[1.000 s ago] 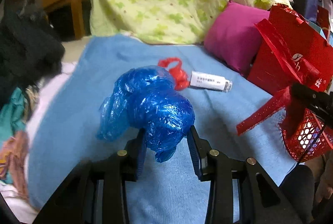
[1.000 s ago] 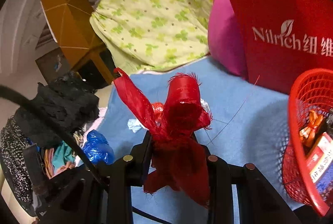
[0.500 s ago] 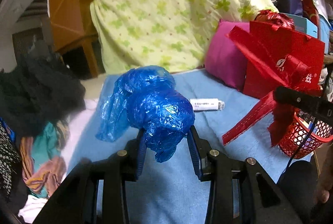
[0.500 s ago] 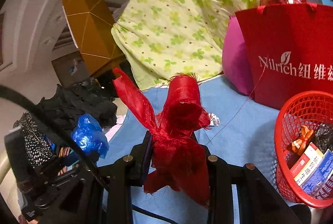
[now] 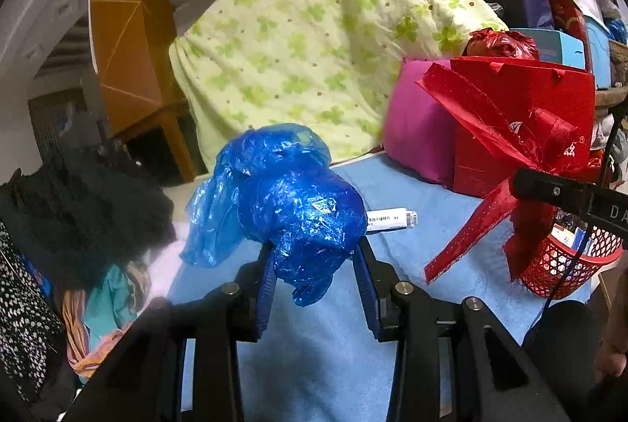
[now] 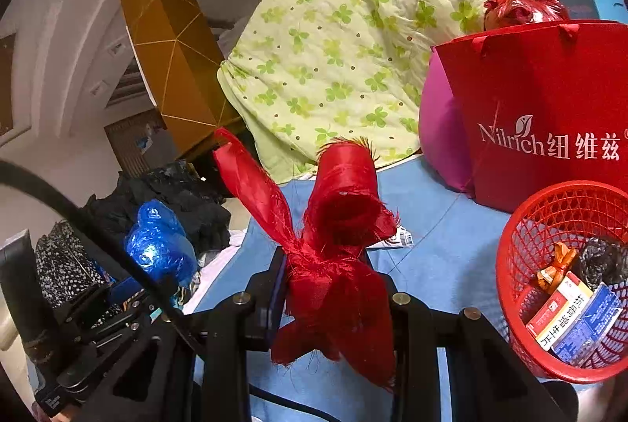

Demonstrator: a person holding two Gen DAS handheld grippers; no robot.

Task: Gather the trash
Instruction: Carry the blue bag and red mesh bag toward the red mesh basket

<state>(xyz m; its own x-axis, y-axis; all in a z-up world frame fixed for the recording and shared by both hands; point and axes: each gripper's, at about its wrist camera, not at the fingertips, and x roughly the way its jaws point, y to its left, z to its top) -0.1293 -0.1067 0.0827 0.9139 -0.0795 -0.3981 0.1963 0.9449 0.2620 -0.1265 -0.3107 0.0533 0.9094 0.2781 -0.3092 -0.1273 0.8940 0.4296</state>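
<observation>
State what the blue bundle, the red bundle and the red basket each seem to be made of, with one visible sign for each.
Blue bundle: thin plastic film, probably a bag; glossy, translucent, finely crinkled.
Red bundle: woven fabric ribbon, likely satin-like; soft sheen, frayed threads at the cut edges.
Red basket: moulded plastic, seemingly rigid; uniform open lattice wall and smooth rim.

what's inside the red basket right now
In the red mesh basket lie two flat medicine boxes, an orange-brown wrapper and something dark and crumpled. Whatever lies beneath them is covered.
</observation>
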